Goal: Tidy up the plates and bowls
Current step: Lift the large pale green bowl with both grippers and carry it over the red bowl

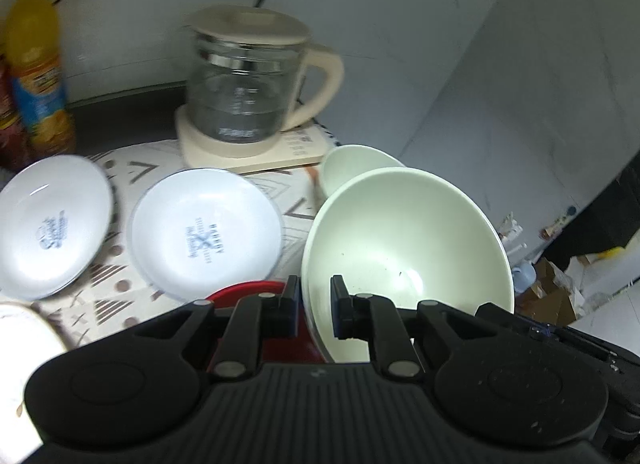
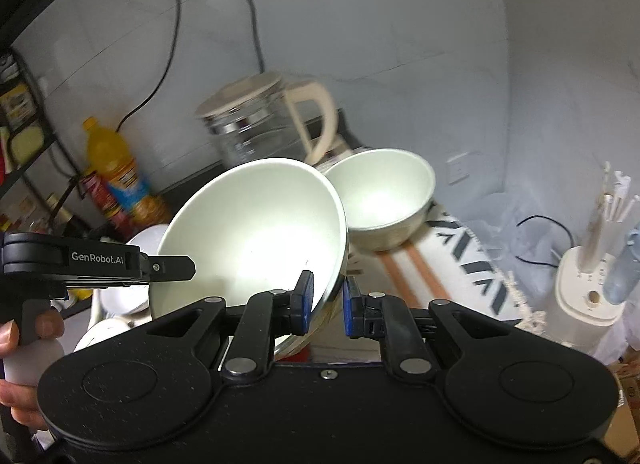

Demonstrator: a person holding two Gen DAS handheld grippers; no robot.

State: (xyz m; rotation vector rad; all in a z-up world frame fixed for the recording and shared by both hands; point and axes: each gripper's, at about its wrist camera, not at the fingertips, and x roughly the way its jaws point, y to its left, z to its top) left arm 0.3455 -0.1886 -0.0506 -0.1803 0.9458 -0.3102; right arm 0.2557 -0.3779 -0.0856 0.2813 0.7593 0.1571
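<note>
**Two grippers lifting one pale bowl**

Nearest the cameras, both tools are clamping the rim of the large pale green bowl (image 1: 408, 248), tilted above the patterned cloth (image 1: 120, 292). The left gripper (image 1: 316, 304) is pinching the bowl's near left rim; the right gripper (image 2: 328, 300) is squeezing its near right edge, jaws narrow. A red dish (image 1: 248, 292) is showing beneath. Left of it, two white plates (image 1: 204, 232) are lying side by side. Farther right, a second pale bowl (image 2: 384, 196) is sitting upright, with the glass kettle (image 1: 248, 88) and orange bottle (image 1: 36, 60) behind.
</note>
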